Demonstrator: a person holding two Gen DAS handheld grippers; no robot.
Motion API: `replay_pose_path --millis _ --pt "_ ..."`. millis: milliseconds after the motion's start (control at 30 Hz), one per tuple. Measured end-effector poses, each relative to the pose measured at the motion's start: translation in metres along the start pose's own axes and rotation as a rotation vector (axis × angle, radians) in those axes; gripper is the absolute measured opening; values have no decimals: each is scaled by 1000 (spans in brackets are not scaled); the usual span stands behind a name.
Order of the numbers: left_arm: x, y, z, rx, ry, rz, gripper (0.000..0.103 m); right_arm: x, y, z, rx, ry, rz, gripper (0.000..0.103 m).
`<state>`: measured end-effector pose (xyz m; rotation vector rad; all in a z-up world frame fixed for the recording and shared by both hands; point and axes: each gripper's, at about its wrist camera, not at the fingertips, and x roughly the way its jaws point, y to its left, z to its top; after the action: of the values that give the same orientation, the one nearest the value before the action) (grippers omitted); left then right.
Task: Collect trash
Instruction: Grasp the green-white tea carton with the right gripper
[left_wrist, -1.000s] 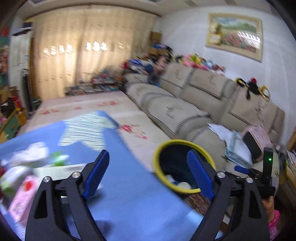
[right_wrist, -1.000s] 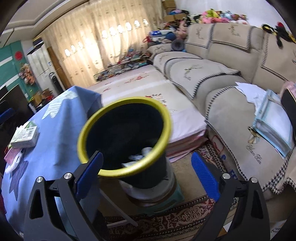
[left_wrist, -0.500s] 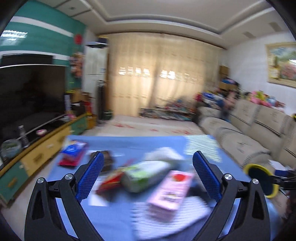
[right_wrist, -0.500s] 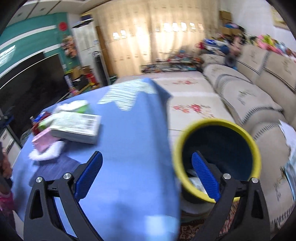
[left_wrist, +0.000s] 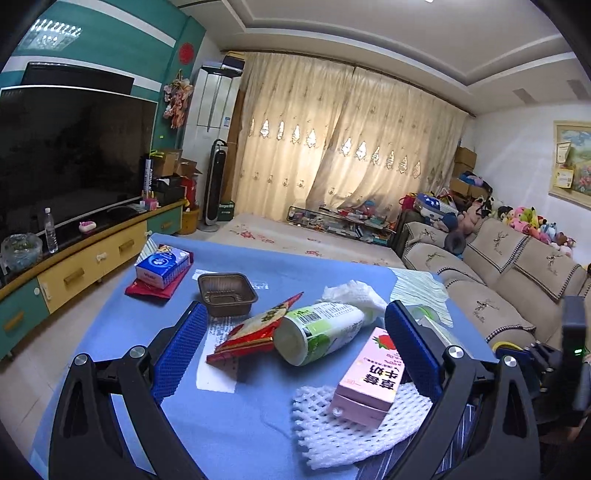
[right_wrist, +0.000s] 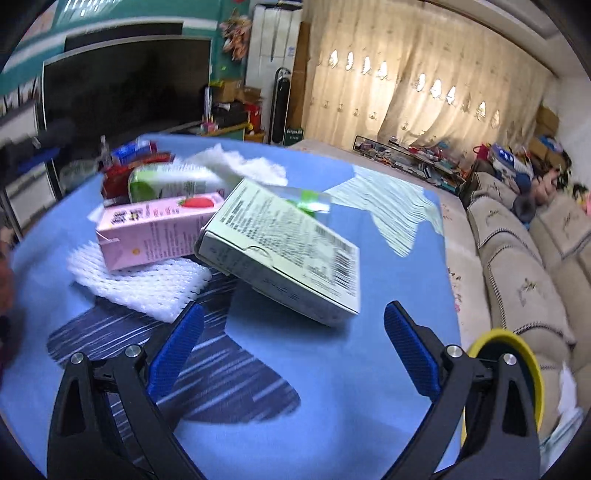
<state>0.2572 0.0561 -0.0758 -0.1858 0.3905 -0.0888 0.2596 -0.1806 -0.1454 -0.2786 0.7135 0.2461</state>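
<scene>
Trash lies on a blue-clothed table (left_wrist: 122, 328). My left gripper (left_wrist: 295, 343) hangs open above it. Between its fingers I see a red snack wrapper (left_wrist: 251, 332) and a green-and-white bottle (left_wrist: 319, 330) on its side. A pink strawberry milk carton (left_wrist: 369, 380) rests on white foam netting (left_wrist: 340, 432) near the right finger. A brown plastic tray (left_wrist: 226, 293) and crumpled tissue (left_wrist: 351, 293) lie farther back. My right gripper (right_wrist: 293, 352) is open with nothing between its fingers, just short of a pale green box (right_wrist: 284, 251). The pink carton (right_wrist: 159, 229) and netting (right_wrist: 147, 280) lie left of it.
A yellow-rimmed bin (right_wrist: 517, 354) stands beyond the table's right edge, beside the beige sofa (left_wrist: 517, 266). A blue tissue pack (left_wrist: 162, 264) on a red packet sits at the table's far left. A TV (left_wrist: 70, 155) on a low cabinet lines the left wall.
Both grippers have swung left, away from the yellow bin, and now face the trash on the table. The left view has settled and sharpened; the right view is still blurred from motion.
</scene>
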Motion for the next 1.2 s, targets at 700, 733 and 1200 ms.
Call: replay_pose_path --millis 700,733,1200 --pt "-4 -15 -3 10 5 -6 95 23 -17 39 -78 -72 -27 75" --pt "-4 -16 -3 13 5 -5 95 24 -19 41 -77 -66 1 70" --pt "-3 -19 -7 19 6 -1 95 -8 -18 51 -71 -154 64 29"
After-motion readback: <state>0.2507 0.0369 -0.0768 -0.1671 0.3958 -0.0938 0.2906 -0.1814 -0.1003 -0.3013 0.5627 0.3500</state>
